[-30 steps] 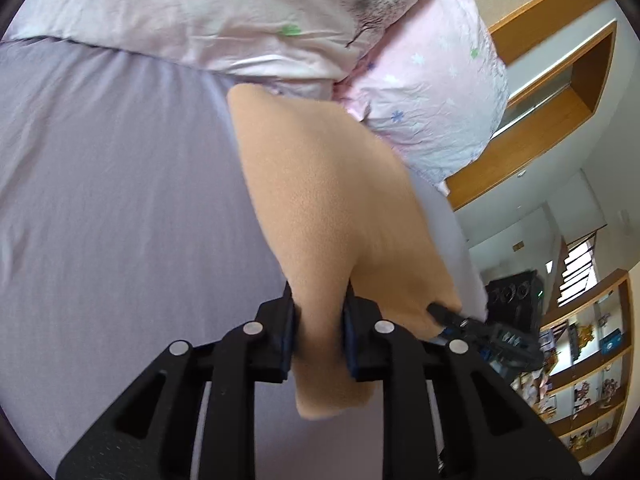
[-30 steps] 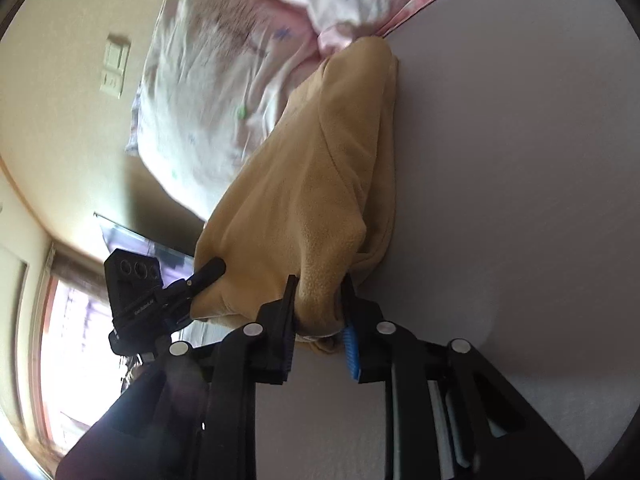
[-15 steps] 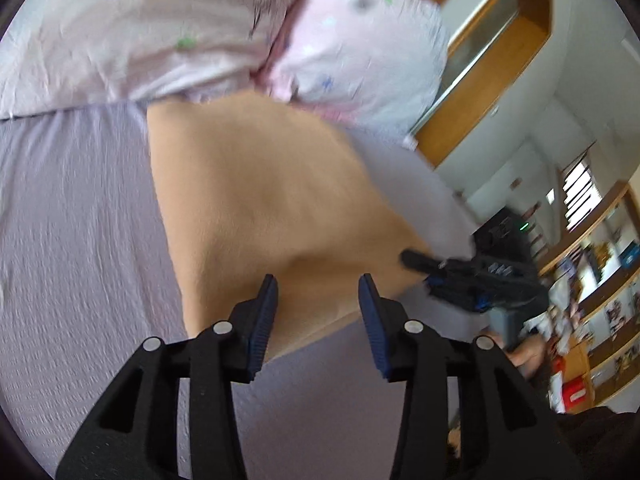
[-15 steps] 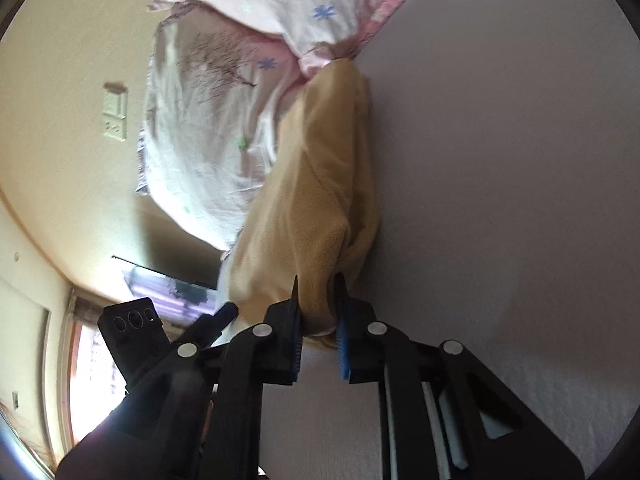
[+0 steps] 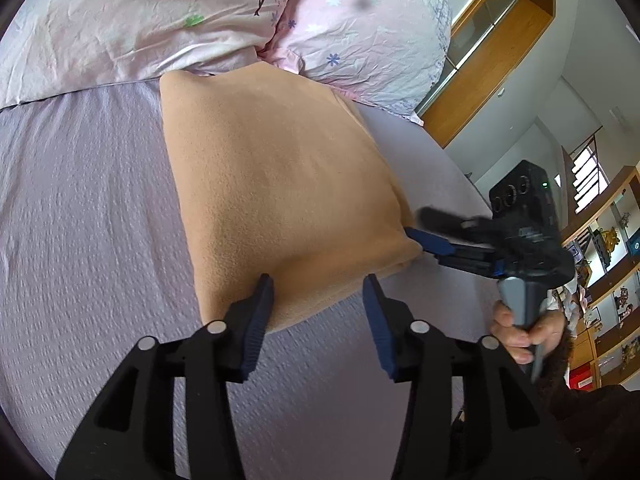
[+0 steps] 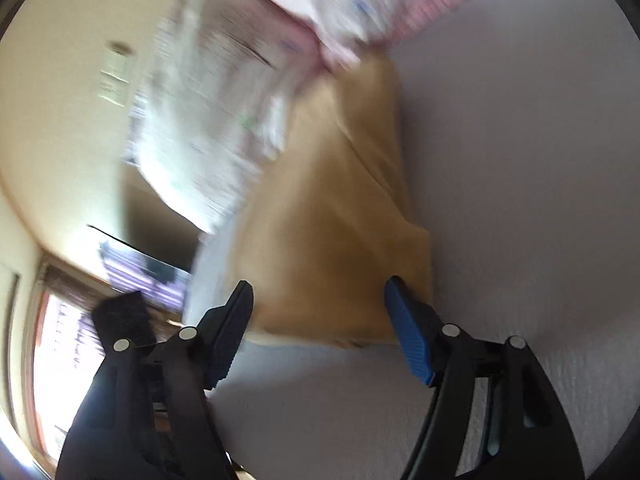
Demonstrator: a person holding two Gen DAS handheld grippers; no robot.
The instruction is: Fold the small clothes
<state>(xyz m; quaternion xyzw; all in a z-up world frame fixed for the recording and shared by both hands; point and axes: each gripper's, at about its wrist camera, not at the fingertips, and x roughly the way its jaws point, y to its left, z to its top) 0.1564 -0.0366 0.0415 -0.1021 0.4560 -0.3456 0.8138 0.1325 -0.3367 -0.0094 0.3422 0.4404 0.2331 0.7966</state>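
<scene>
Left wrist view: your tan garment [image 5: 280,184] lies folded flat on the bed sheet [image 5: 80,240] against the pillows [image 5: 200,20]. Left gripper [image 5: 319,295] and right gripper [image 6: 319,294] stand spread, empty (fold apparently complete; only tidying may remain).

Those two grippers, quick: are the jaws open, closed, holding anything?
Left gripper: jaws open, holding nothing.
Right gripper: jaws open, holding nothing; tan cloth lies on the bed.

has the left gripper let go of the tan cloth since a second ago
Yes. The left gripper was shut on the tan cloth; now its jaws stand open, drawn back from the pillows, cloth flat on the bed sheet.
</scene>
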